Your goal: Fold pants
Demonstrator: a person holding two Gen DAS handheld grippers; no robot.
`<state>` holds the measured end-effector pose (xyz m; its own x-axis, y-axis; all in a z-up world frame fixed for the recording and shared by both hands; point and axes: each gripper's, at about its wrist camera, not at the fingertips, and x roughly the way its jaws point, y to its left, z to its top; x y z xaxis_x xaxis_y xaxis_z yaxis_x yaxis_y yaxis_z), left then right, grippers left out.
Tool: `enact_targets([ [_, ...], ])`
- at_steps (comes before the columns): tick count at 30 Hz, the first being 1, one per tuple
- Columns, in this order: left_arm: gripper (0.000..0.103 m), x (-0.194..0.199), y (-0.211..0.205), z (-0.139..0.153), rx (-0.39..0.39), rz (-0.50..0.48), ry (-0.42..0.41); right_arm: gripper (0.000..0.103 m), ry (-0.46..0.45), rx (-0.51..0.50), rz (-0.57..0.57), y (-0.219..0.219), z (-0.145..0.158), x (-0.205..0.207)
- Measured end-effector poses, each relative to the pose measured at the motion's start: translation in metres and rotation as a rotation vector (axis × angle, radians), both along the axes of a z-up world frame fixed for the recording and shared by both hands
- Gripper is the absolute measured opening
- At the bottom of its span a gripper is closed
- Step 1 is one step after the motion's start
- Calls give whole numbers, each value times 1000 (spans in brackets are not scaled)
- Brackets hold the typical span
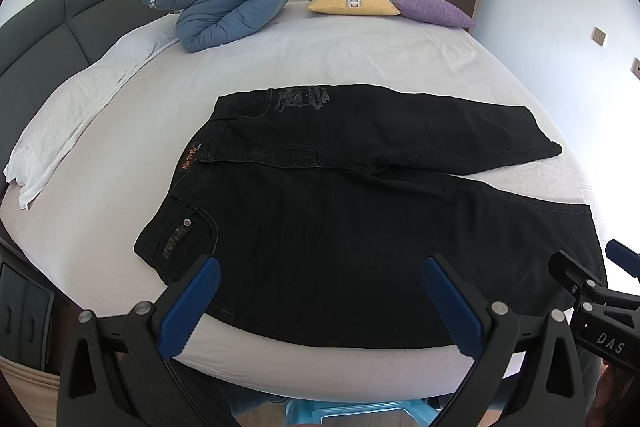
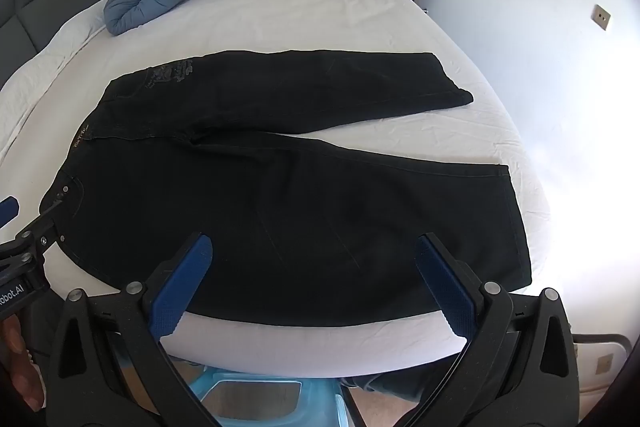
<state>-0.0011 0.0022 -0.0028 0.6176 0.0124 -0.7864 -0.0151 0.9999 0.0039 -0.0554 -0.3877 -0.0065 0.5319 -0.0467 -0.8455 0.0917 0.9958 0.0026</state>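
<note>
Black pants [image 1: 340, 211] [image 2: 280, 195] lie spread flat on the white bed sheet [image 1: 320, 59], waistband to the left, both legs stretching right and slightly apart. My left gripper [image 1: 320, 275] hovers above the near edge of the pants by the waist and hip, jaws wide open with nothing between the blue pads [image 1: 192, 307]. My right gripper [image 2: 314, 259] hangs over the near leg, also wide open and empty. The right gripper [image 1: 592, 275] shows at the right edge of the left wrist view, and the left gripper [image 2: 20, 227] at the left edge of the right wrist view.
A rolled blue duvet [image 1: 224, 3] and a white pillow [image 1: 72, 107] lie near the grey headboard [image 1: 52, 27]. Yellow [image 1: 352, 1] and purple [image 1: 432, 10] cushions rest at the far edge. A light blue plastic stool [image 2: 256, 399] stands below the near bed edge.
</note>
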Motion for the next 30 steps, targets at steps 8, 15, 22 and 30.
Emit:
enact_targets([
  [8, 103, 0, 1, -2, 5, -1, 0, 103, 0, 6, -1, 1, 1, 0],
  [15, 103, 0, 1, -3, 6, -1, 1, 103, -1, 7, -1, 1, 1, -1],
  [22, 103, 0, 1, -3, 6, -1, 1, 103, -1, 10, -1, 3, 1, -1],
  [30, 103, 0, 0, -3, 7, 0, 2, 103, -3, 13, 1, 4, 0, -1],
])
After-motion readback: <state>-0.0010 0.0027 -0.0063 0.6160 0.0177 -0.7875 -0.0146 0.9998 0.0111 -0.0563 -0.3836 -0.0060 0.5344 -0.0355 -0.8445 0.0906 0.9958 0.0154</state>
